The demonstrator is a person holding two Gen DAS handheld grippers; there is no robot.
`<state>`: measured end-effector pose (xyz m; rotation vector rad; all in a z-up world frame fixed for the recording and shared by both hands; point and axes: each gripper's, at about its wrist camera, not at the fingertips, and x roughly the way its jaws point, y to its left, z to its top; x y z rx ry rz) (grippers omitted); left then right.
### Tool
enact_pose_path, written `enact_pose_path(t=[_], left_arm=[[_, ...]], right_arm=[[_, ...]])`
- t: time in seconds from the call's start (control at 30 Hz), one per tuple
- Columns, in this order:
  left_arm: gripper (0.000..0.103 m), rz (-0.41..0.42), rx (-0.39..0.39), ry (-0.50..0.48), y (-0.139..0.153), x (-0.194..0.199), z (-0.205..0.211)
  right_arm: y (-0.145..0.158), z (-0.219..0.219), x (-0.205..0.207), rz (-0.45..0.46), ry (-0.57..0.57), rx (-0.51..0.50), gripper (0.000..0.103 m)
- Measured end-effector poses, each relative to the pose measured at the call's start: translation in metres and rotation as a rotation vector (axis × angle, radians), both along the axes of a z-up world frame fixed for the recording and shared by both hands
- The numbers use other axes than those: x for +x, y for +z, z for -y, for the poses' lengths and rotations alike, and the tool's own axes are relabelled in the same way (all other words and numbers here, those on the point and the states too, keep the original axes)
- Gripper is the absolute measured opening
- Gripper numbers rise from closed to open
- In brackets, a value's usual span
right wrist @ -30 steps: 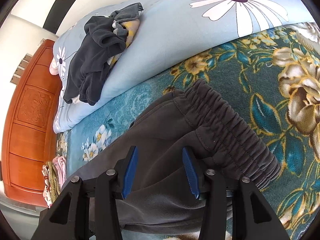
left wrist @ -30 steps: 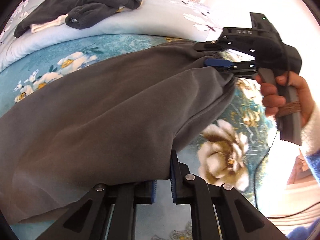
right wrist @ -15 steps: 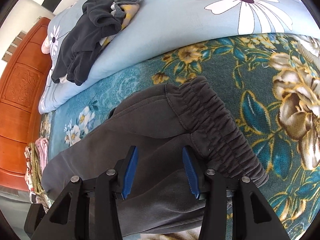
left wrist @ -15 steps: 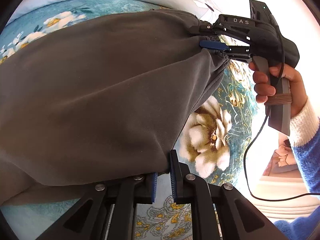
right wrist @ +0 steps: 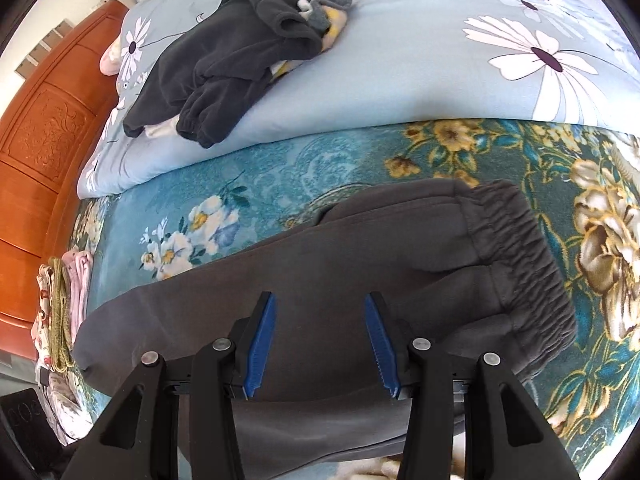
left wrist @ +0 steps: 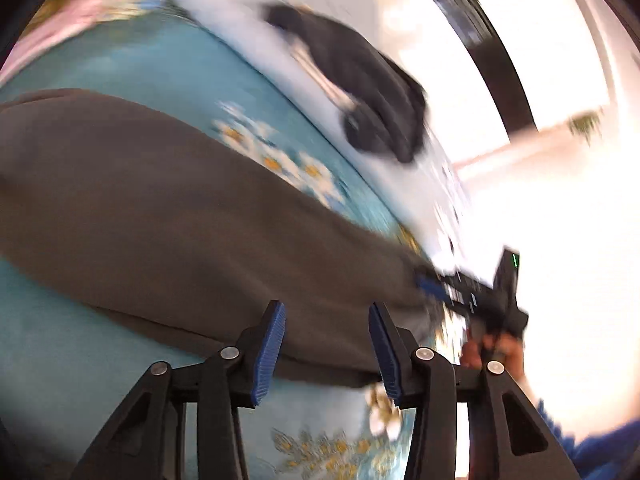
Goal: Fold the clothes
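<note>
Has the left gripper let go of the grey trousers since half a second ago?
Yes. The left gripper was pinched shut on the grey trousers; its jaws are now opening, and the cloth lies flat on the floral blanket beyond them.

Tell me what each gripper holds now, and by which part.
Nothing: the opening left gripper and right gripper hang over the grey sweatpants, pads apart.

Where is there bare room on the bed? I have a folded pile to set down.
Free: the teal blanket strip between the grey trousers and the pale quilt. The quilt's flowered end is bare too. Crowded: dark clothes heaped towards the headboard.
</note>
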<state>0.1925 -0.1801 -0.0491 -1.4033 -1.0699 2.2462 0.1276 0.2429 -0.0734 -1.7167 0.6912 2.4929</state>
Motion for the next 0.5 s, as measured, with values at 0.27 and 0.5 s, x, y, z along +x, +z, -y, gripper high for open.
enact_pose_path(t=[0.27, 0.5], left_arm=[[0.058, 0.157, -0.013, 0.765, -0.048, 0.032, 0.172], [0.058, 0.313, 0.053, 0.727, -0.093, 0.016, 0.187]], right_arm=[[-0.001, 0.087, -0.015, 0.058, 0.159, 0.037, 0.048], [0.015, 0.139, -0.022, 0.044, 0.238, 0.075, 0.048]])
